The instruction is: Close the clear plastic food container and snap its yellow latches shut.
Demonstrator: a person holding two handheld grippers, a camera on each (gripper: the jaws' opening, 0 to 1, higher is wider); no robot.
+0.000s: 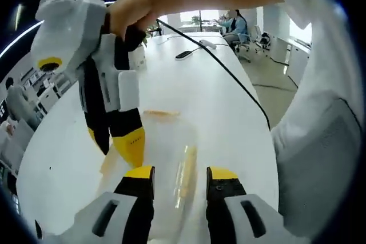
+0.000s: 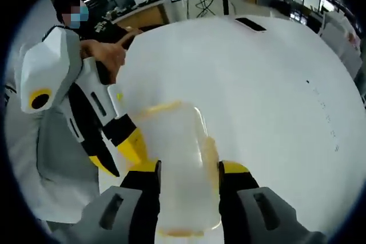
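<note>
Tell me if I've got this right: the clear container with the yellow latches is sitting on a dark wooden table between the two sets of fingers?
Not quite. The table is white, not dark wood, as the right gripper view shows. The rest holds: the clear container with yellow latches sits on it between the two grippers.

Container (image 2: 180,164) on table (image 2: 274,84), seemingly between right tongs (image 2: 189,175).

Facing views, close over seemingly one shared container (image 2: 178,164).
</note>
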